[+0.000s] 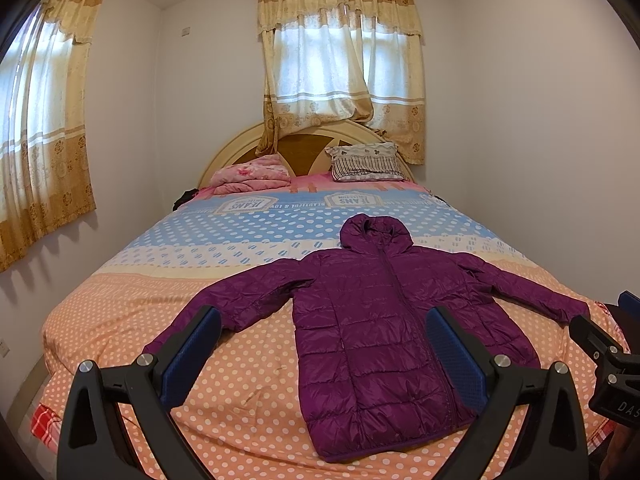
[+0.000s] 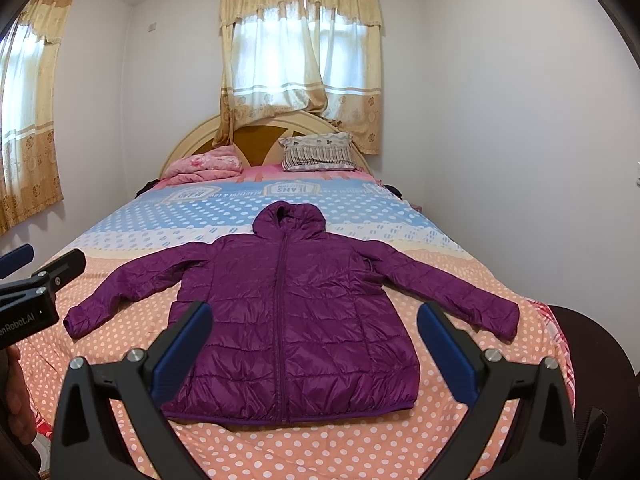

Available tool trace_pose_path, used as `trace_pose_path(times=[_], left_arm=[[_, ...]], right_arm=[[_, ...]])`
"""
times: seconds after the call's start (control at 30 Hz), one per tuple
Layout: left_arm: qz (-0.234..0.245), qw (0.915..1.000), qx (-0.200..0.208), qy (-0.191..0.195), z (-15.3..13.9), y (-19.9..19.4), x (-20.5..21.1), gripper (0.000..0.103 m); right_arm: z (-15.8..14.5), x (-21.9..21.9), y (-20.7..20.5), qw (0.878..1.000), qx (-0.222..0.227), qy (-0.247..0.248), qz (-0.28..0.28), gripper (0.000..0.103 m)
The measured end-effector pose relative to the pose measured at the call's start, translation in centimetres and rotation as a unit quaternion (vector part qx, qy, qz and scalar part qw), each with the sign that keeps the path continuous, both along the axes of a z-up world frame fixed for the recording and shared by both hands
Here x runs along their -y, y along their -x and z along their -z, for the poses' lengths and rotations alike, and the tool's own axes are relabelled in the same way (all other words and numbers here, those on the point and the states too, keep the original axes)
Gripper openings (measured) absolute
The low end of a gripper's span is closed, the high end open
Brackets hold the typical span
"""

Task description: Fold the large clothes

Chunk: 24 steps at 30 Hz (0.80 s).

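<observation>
purple hooded jacket [image 2: 288, 320] laid flat, zipped, on bedspread [image 2: 248, 448] printed "jeans"; left gripper [image 1: 320, 356] and right gripper [image 2: 316, 344] held wide open, nothing gripped

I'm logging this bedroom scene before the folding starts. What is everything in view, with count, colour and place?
Hooded puffer jacket: one, purple, flat on the bed, zipped, sleeves spread, hood toward the headboard.
Bed cover: one, orange, cream and blue polka-dot bands.
Folded blanket: one, pink, at the head, left.
Pillow: one, striped grey and white, at the head, right.
Headboard: one, cream and brown, arched.
Curtains: two sets, yellow-beige, behind the bed and on the left wall.
Left gripper: black with blue fingers, open, above the near edge.
Right gripper: same, open.
</observation>
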State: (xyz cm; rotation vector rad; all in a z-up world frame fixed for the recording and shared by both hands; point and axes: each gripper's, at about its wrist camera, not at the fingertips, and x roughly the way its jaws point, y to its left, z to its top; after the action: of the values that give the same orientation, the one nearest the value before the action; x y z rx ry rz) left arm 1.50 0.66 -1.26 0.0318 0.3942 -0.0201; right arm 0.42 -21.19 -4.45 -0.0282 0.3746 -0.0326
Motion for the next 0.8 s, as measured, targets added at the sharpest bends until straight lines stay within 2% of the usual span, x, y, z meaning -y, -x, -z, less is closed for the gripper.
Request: trace_pose_path(times=[0.63, 0.8], left_arm=[[-0.002, 1.0, -0.003, -0.005, 0.5, -0.3, 0.2, 0.102], [-0.019, 0.9993, -0.01, -0.029, 2.7, -2.3, 0.0, 0.102]], right_arm=[[0.5, 0.2, -0.5, 1.0, -0.009, -0.004, -0.005, 0.103], [1.7, 2.7, -2.4, 1.0, -0.019, -0.009, 0.005, 0.103]])
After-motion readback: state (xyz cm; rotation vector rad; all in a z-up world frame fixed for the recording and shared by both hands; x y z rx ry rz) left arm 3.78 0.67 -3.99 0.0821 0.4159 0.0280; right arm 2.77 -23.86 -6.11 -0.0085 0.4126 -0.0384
